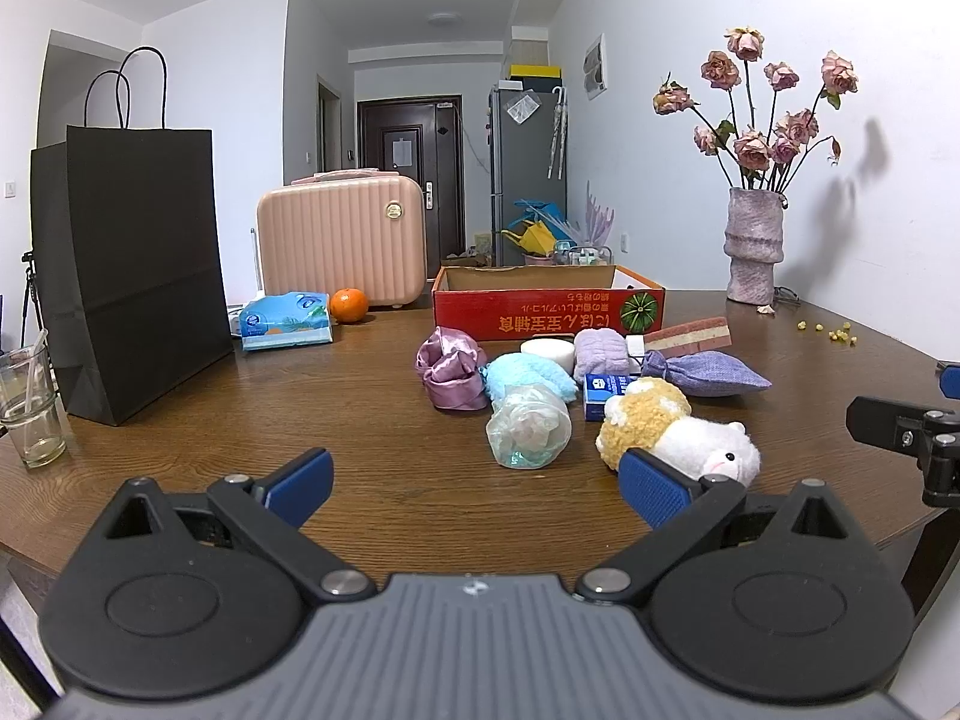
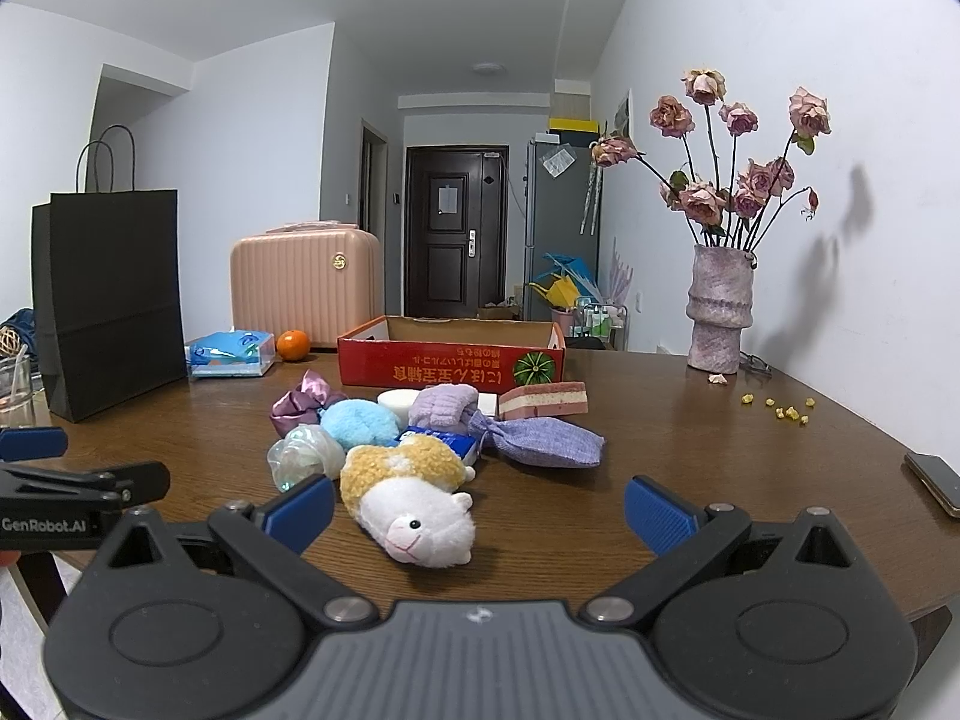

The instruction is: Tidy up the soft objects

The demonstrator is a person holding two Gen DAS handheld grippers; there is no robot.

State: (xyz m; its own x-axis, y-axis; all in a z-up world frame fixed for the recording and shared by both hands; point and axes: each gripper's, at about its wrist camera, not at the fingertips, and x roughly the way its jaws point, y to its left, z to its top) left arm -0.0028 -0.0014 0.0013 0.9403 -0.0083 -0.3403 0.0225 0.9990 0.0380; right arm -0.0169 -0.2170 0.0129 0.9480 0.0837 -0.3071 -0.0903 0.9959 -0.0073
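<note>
A pile of soft things lies mid-table in front of a red cardboard box (image 1: 549,315) (image 2: 450,369): a white-and-tan plush animal (image 1: 672,426) (image 2: 414,501), a clear bag bundle (image 1: 528,426) (image 2: 303,456), a fluffy blue cloth (image 1: 528,378) (image 2: 360,423), a shiny purple scrunchie (image 1: 450,375) (image 2: 300,402), a lilac cloth (image 1: 600,348) (image 2: 441,408), a purple sachet (image 1: 705,372) (image 2: 540,444) and a pink layered sponge (image 1: 690,333) (image 2: 543,399). My left gripper (image 1: 474,483) is open near the front edge, just short of the pile. My right gripper (image 2: 480,510) is open, the plush between its fingers but not gripped.
A black paper bag (image 1: 126,270) (image 2: 108,300), a pink case (image 1: 342,240), a tissue pack (image 1: 285,321) and an orange (image 1: 348,305) stand at the back left. A glass (image 1: 30,408) sits at far left. A vase of dried roses (image 2: 720,315) stands back right; a phone (image 2: 936,483) lies right.
</note>
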